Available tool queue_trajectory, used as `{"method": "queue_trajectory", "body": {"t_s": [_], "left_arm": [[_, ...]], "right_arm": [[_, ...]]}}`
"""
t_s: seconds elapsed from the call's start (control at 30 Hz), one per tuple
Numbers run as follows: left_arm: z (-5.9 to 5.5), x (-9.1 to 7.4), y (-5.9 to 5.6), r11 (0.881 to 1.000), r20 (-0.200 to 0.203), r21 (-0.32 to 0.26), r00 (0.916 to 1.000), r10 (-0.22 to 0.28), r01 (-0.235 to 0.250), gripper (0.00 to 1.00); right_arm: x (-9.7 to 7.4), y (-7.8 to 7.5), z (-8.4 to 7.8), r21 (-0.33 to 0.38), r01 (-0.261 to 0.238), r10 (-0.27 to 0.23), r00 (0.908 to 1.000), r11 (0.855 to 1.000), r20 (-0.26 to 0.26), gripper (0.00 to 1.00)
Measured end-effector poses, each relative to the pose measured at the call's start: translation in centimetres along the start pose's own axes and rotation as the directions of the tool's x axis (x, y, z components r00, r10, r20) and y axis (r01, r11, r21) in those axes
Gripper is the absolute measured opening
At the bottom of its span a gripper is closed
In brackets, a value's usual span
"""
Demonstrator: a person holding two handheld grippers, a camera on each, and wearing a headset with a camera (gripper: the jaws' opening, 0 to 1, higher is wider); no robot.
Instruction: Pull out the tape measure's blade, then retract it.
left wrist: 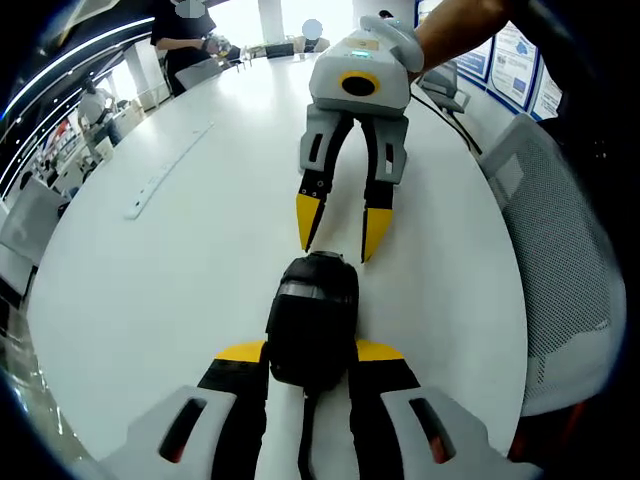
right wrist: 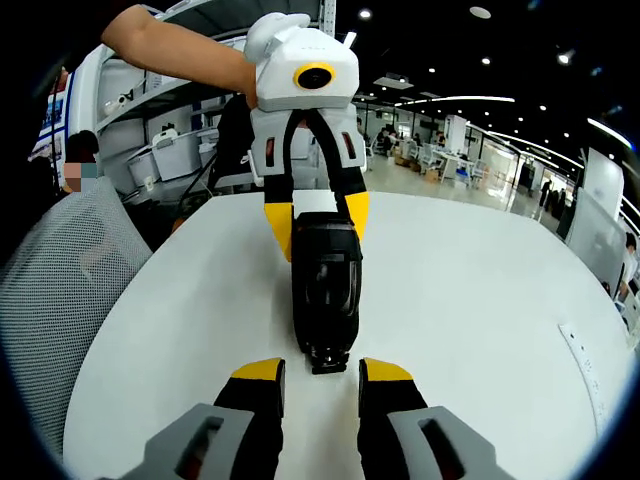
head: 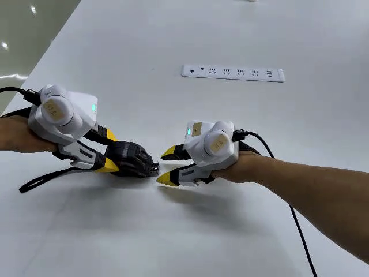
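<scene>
I have the chunky black tape measure (head: 131,158), its case ridged and matte, clamped between the yellow-tipped jaws of my left gripper (head: 110,151), low at the smooth white table (head: 190,231). My right gripper (head: 166,166) faces it level, jaws parted and holding nothing, tips just beside the case's blade end.

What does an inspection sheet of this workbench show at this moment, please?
Surface: white table, smooth.
Job's things: black tape measure, blade not pulled out.
Clutter: white power strip at the far side.
Grippers: left gripper shut on the tape measure; right gripper open, facing its blade end.
Cables: black cable from the right gripper; black strap on the table by the left gripper.
Surroundings: mesh chair; open office hall behind.
</scene>
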State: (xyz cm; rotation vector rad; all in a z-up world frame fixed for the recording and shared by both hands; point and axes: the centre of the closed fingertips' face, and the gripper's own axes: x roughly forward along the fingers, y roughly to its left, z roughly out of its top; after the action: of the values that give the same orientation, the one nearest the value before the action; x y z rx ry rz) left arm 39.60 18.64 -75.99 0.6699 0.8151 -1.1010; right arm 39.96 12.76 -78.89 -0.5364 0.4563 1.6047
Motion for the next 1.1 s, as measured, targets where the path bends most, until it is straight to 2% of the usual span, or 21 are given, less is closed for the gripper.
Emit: {"method": "queue_trajectory", "body": {"t_s": [0.33,0.6,0.83,0.93,1.1], "left_arm": [[0.0,0.0,0.0,1.0,0.015,0.001,0.9999,-0.004,0.004,0.25],[-0.1,0.0,0.0,1.0,0.026,-0.007,0.9997,-0.004,0.004,0.24],[0.0,0.0,0.0,1.0,0.031,-0.016,0.9995,-0.004,0.005,0.24],[0.0,0.0,0.0,1.0,0.031,-0.017,0.9995,-0.002,0.003,0.24],[0.0,0.0,0.0,1.0,0.031,-0.022,0.9995,-0.001,0.001,0.24]], "right_arm": [[1.0,-0.3,0.2,-0.02,-0.011,0.011,0.9994,1.0,-0.032,0.2],[1.6,-0.1,-0.6,-0.05,-0.026,0.022,0.9967,0.998,-0.079,0.14],[1.5,-0.1,-0.6,-0.091,-0.026,0.019,0.9969,0.996,-0.076,0.11],[1.4,-0.2,-0.5,-0.076,-0.023,0.018,0.9971,0.997,-0.074,0.1],[1.4,-0.2,-0.6,-0.092,-0.019,0.012,0.9971,0.996,-0.076,0.1]]}}
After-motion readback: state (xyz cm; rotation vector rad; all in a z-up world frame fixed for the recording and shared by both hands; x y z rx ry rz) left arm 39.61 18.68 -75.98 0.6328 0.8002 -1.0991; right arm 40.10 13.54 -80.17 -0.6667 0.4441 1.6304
